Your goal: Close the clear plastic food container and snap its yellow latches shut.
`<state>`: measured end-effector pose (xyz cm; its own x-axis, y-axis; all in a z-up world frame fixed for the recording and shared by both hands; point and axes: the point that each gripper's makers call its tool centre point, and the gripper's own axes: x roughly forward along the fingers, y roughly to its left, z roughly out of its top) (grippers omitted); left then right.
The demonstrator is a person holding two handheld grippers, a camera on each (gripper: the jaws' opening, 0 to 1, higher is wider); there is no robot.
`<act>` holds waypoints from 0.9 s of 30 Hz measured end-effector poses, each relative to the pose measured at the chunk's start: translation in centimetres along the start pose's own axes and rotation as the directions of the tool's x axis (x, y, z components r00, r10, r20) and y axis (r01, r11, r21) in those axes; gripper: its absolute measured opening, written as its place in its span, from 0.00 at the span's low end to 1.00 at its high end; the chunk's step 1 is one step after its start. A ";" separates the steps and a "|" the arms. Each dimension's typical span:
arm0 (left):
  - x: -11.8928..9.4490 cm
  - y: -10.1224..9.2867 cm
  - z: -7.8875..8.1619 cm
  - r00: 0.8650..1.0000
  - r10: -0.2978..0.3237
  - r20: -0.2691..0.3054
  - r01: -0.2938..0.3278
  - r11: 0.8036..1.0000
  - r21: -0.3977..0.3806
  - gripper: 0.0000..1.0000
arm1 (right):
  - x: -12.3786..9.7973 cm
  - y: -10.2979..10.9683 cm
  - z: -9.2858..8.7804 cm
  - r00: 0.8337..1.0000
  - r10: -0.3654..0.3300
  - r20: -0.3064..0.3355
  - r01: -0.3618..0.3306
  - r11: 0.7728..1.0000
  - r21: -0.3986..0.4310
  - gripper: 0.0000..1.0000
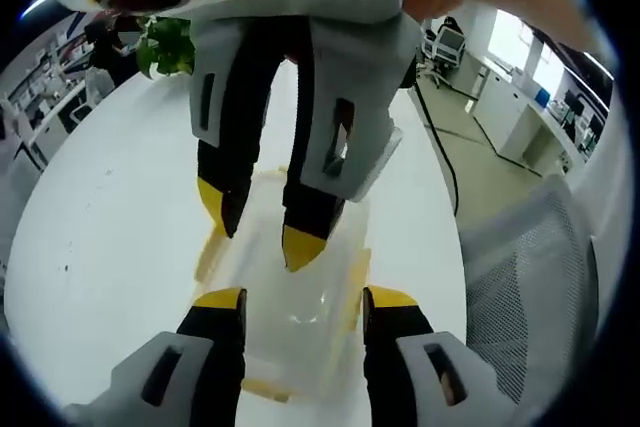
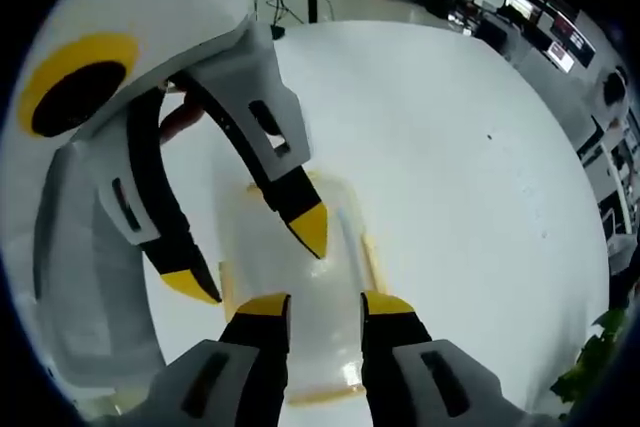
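Two grippers meet over one clear container (image 1: 290, 297), which sits on the white bench (image 1: 100, 247) at lower centre of both views. In the left gripper view, the left gripper (image 1: 303, 309) rises from the bottom edge with jaws spread, their yellow tips just above the near end of the lid and gripping nothing. The right gripper (image 1: 262, 219) comes down from the top of that frame, jaws parted, tips hovering at the lid's far half. In the right gripper view the same pairing is mirrored: the right gripper's jaws (image 2: 325, 305) stand apart at the bottom, and the left gripper (image 2: 255, 252) reaches in from the upper left.

Yellow latches (image 1: 210, 247) run along the container's long sides and look unsnapped, though the clear plastic makes this hard to judge. Pressing one end only could tip the light box or slide it on the smooth bench; a jaw tip slipping off a thin latch could skid it away.

Farther off, a green plant (image 1: 165, 45) stands at the bench's edge, a mesh chair (image 1: 530, 287) to the right, with office desks beyond.
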<state>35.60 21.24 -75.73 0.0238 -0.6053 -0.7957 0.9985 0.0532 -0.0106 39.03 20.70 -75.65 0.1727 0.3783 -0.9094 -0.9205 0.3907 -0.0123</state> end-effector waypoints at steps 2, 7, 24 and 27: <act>0.0 0.0 0.0 1.000 0.003 -0.001 -0.003 1.000 0.003 0.46 | 0.0 -0.1 0.0 1.000 0.001 -0.001 -0.001 1.000 -0.002 0.26; 0.1 -0.4 -0.2 1.000 0.012 0.000 -0.012 1.000 0.023 0.50 | 0.1 -0.3 0.1 1.000 0.003 -0.002 -0.003 1.000 -0.007 0.26; 0.5 -0.8 -0.6 0.997 0.081 -0.003 -0.080 0.989 0.121 0.52 | 0.7 -1.0 0.4 1.000 0.019 -0.005 -0.019 1.000 -0.016 0.27; 0.6 -0.7 -0.6 0.996 0.092 -0.003 -0.091 0.987 0.132 0.52 | 0.8 -1.1 0.5 1.000 0.025 -0.006 -0.025 0.999 -0.020 0.27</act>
<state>34.87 21.36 -76.54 0.1157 -0.5956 -0.7949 0.9899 0.0030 0.1418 40.35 20.97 -76.20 0.1471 0.3827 -0.9121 -0.9314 0.3640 0.0025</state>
